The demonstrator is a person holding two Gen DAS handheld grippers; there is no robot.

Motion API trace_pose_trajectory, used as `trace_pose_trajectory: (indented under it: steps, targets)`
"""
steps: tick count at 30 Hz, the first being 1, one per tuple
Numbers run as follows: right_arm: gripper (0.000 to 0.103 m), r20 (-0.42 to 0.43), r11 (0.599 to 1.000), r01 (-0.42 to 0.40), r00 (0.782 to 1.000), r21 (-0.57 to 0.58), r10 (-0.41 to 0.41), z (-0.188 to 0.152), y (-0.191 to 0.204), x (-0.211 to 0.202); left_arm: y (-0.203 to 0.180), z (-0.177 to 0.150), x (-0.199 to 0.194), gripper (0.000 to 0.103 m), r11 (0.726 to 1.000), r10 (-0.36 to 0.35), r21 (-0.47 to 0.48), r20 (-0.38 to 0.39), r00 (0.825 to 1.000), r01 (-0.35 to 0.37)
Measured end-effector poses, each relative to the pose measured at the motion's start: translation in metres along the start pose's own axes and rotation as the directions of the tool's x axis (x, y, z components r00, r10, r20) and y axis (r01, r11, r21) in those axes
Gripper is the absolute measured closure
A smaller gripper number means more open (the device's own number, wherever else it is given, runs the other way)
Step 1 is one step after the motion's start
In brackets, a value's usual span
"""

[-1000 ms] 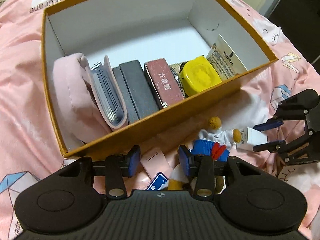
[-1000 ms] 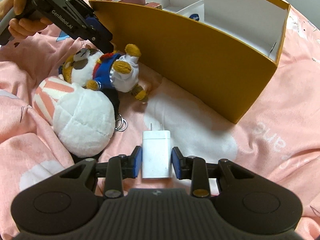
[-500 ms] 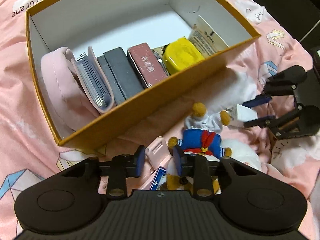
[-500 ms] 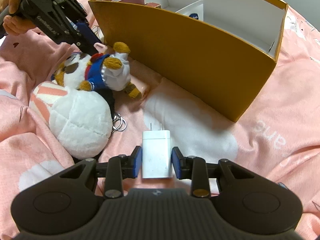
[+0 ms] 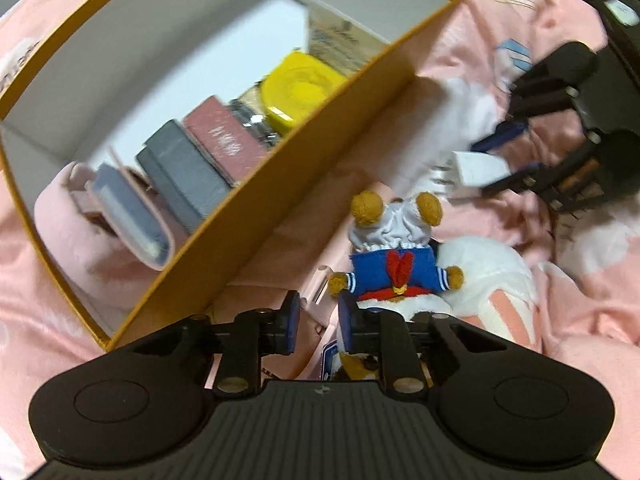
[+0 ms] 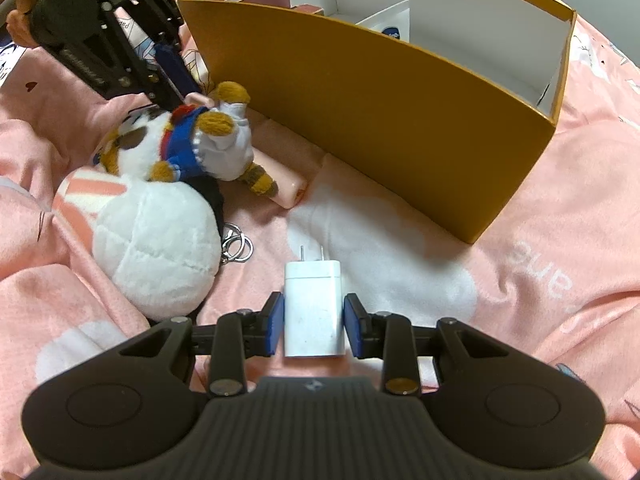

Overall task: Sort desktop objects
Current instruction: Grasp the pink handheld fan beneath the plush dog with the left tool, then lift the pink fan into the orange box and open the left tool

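Observation:
My right gripper (image 6: 313, 327) is shut on a white charger plug (image 6: 313, 312), prongs pointing forward, low over the pink bedding; it also shows in the left wrist view (image 5: 478, 168). My left gripper (image 5: 318, 322) is open over a flat pink case (image 5: 320, 292), beside a small plush toy in a blue sailor top (image 5: 394, 248). The plush (image 6: 192, 148) lies on a white and pink plush ball (image 6: 152, 248). The orange box (image 6: 400, 120) stands just beyond, holding a pink pouch (image 5: 64, 220), grey and red cases (image 5: 192, 172) and a yellow tub (image 5: 298, 90).
A key ring (image 6: 238, 246) lies by the plush ball. A white card (image 6: 390, 28) stands inside the box. Crumpled pink bedding (image 6: 540, 260) surrounds everything. The box's near wall (image 5: 280, 184) runs diagonally in front of my left gripper.
My left gripper has swung right and lower towards the plush and the pink case, jaws a little narrower. My right gripper still grips the charger, nearly still.

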State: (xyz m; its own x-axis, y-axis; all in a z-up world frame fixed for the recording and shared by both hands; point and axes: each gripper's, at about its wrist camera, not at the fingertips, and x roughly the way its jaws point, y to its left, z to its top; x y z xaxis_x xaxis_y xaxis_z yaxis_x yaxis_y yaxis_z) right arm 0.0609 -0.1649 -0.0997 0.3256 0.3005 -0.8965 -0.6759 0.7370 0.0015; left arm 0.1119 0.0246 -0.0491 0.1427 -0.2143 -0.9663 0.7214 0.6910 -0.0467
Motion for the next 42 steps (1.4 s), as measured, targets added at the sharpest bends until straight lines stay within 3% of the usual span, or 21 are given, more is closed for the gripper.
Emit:
trace_pose_trajectory:
  steps: [2, 5, 10, 13, 17, 22, 28, 34, 42]
  targets:
    - [0.069, 0.003, 1.0, -0.003, 1.0, 0.006, 0.003, 0.0, -0.001, 0.0, -0.007, -0.004, -0.006, 0.085, 0.998, -0.014, 0.055, -0.006, 1.0, 0.014]
    - [0.068, 0.002, 1.0, -0.005, 1.0, 0.01, 0.005, 0.001, -0.002, 0.002, -0.013, -0.006, -0.006, 0.086, 0.996, 0.018, 0.091, -0.026, 0.999, -0.016]
    - [0.068, 0.001, 1.0, 0.002, 1.0, 0.006, -0.002, 0.001, 0.002, 0.003, -0.016, 0.009, 0.008, 0.086, 0.99, 0.024, 0.139, -0.06, 0.998, -0.015]
    - [0.068, 0.006, 1.0, 0.004, 1.0, 0.009, -0.004, -0.001, 0.002, 0.0, -0.005, 0.017, 0.022, 0.085, 0.996, -0.004, 0.086, -0.086, 0.996, 0.011]
    - [0.068, 0.013, 1.0, 0.004, 1.0, 0.021, -0.004, -0.002, 0.003, -0.001, 0.005, 0.016, 0.023, 0.082, 1.0, -0.024, 0.014, -0.062, 0.998, 0.025]
    - [0.068, 0.018, 0.999, -0.005, 1.0, 0.032, 0.004, -0.002, 0.002, 0.0, 0.001, 0.0, 0.004, 0.089, 0.997, -0.008, -0.082, -0.003, 1.0, 0.008]
    - [0.068, 0.021, 0.999, -0.003, 1.0, 0.04, 0.003, -0.003, 0.003, 0.003, 0.021, -0.029, -0.028, 0.092, 0.946, -0.007, -0.321, 0.099, 0.995, 0.039]
    - [0.069, 0.016, 0.998, 0.003, 1.0, 0.068, -0.004, -0.001, 0.004, 0.0, 0.027, -0.051, -0.053, 0.094, 0.899, 0.028, -0.435, 0.166, 0.986, 0.048]
    - [0.069, 0.057, 0.963, -0.032, 0.998, 0.267, 0.017, 0.001, -0.017, -0.026, 0.017, -0.063, -0.087, 0.096, 0.841, 0.048, -0.526, 0.3, 0.953, 0.123]
